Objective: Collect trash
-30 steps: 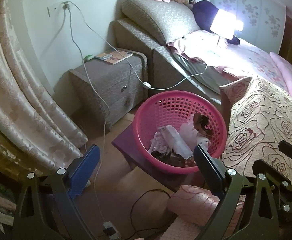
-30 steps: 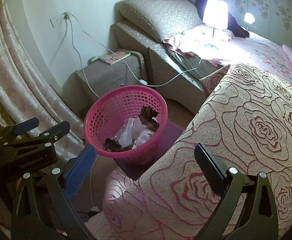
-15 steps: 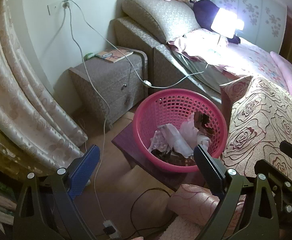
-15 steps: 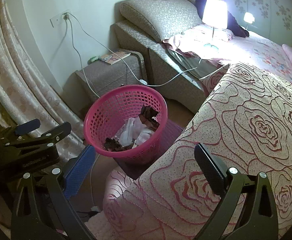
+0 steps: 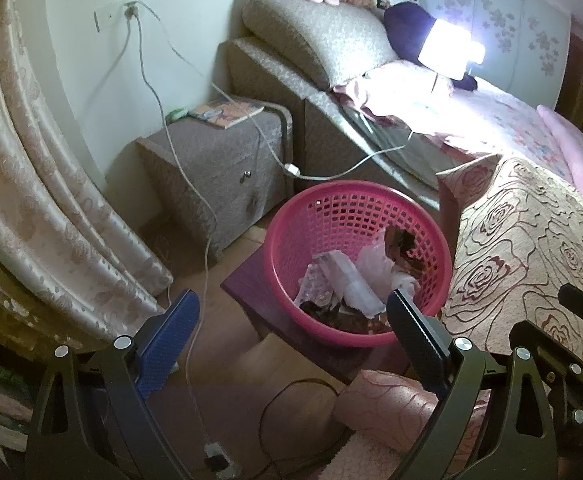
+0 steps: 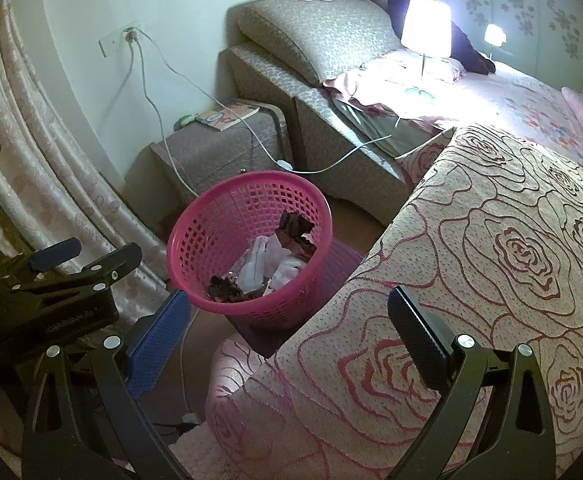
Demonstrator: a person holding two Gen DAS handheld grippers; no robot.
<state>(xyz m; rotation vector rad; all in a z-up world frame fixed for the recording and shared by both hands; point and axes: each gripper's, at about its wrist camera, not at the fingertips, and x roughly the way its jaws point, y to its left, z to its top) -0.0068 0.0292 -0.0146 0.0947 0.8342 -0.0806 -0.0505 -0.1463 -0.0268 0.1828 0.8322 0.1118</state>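
Your left gripper hangs with its jaws released and nothing between them, the blue pad low on the left and the black one overlapping the near rim of the pink basket in the left wrist view. Your right gripper is spread just as wide and just as empty, held over the rose-patterned bedspread at the bed's near corner.

The relation that matters: the basket lies straight ahead of the left jaws and slightly right of their centre line, while from the right jaws it sits ahead and off to the left, past the bed's edge. I judge the left hand the nearer one.

The basket stands upright on a dark purple stool, just beside the bed, its mouth facing up. The trash is already inside it: crumpled clear wrapping, white paper and dark brown scraps heaped toward the bed-side wall. The round rim has no long axis, so any approach across the near edge should serve.

Beyond it, a white cable trails down past the nightstand to the floor; keep clear of it.
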